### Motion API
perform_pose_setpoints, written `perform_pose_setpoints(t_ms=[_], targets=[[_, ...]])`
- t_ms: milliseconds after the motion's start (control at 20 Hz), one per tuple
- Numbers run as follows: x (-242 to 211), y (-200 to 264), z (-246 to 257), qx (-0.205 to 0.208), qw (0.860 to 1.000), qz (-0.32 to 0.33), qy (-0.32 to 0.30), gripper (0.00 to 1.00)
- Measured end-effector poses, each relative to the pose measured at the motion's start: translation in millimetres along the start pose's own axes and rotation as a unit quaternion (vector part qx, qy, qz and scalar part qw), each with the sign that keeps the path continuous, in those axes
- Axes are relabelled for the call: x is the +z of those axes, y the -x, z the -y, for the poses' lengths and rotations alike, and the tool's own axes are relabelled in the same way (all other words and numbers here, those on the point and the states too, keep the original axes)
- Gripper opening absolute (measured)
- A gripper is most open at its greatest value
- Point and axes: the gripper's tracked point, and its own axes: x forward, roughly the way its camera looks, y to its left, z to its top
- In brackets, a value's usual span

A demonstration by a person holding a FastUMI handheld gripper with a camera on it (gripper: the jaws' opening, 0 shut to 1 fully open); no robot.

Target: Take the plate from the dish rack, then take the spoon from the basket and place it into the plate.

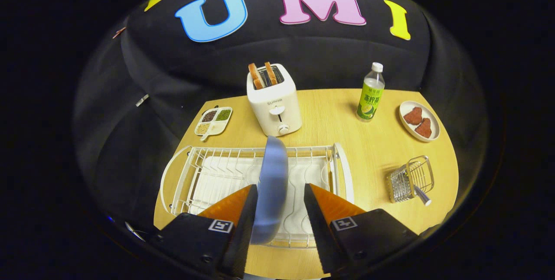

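Note:
A light blue plate [273, 163] stands on edge in the white wire dish rack [187, 175], near the rack's middle. My gripper [279, 187] is open and straddles the plate's near part: the left finger lies against or very close to its side, while a gap shows between the plate and the right finger. To the right of the rack stands a small wire basket [411, 179]. The spoon [422, 196] sits in it, one end poking out toward me.
A white toaster [274, 102] with two bread slices stands just behind the rack. A divided dish of seeds [213, 121] is at the back left. At the back right are a green-labelled bottle [371, 93] and a small plate of reddish pieces [419, 120]. Bare wooden table [368, 158] lies between rack and basket.

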Motion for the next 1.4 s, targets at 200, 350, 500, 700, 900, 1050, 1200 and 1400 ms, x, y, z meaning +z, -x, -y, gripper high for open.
perform_pose_setpoints(t_ms=[200, 350, 500, 700, 900, 1050, 1200, 1400], targets=[[-5.0, -13.5, -3.8, -0.016, 0.999, -0.022, -0.034, 0.42], [-2.8, -10.8, -1.4, -0.044, 0.998, -0.013, -0.037, 0.32], [-0.5, -5.5, -4.4, -0.068, 0.997, 0.008, -0.028, 0.3], [14.7, 7.4, -8.7, -0.113, 0.993, 0.044, 0.008, 0.29], [28.2, 16.4, -9.1, -0.15, 0.986, 0.071, 0.028, 0.29], [32.8, 19.8, 2.1, -0.139, 0.987, 0.078, 0.011, 0.26], [21.3, 20.6, 20.0, -0.128, 0.99, 0.062, -0.022, 0.19], [19.8, 41.7, 43.3, -0.085, 0.992, 0.076, -0.056, 0.19]])
